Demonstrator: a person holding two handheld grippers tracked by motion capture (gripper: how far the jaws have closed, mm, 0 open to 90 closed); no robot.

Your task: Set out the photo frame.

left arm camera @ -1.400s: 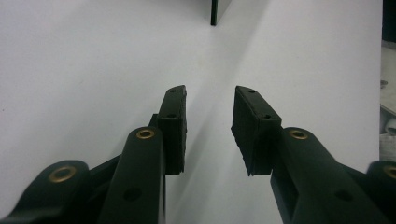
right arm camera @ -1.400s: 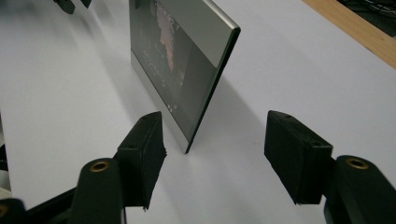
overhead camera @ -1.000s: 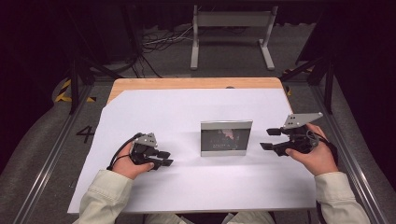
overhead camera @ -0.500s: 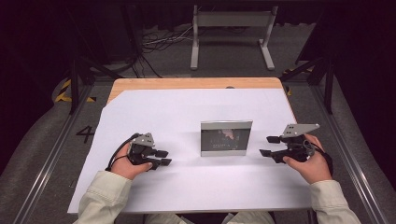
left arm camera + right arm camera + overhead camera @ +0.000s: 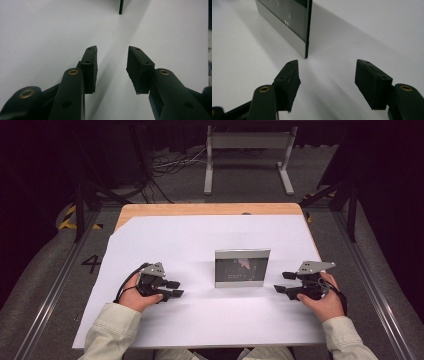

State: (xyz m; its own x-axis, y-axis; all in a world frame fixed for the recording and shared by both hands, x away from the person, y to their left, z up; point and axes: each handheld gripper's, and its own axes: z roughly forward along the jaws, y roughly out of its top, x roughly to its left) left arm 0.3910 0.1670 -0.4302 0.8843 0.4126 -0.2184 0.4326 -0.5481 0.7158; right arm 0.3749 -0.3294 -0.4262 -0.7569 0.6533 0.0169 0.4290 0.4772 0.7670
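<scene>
A: What stage is this, would you say?

B: The approach, by my reading. A picture frame (image 5: 242, 267) stands upright near the middle of the white table (image 5: 200, 240), and the two grippers sit low on either side of it, both pointing inward.

A: Is either one holding it?

B: No. The right gripper (image 5: 284, 282) has its fingers (image 5: 287, 82) spread wide with nothing between them. In the right gripper view the frame's near edge (image 5: 306, 37) stands just ahead of them, closer to the left finger and not touching.

A: And the other side?

B: The left gripper (image 5: 175, 289) rests further off. Its fingers (image 5: 90, 66) are partly open and empty, having just been opening a little. In the left gripper view the frame is a dark sliver (image 5: 120, 7) at the top, well apart.

A: So what comes next?

B: Probably the right gripper slides forward until the frame's edge sits between its fingers, then closes. It looks thin and free-standing, so a nudge could tip it.
</scene>
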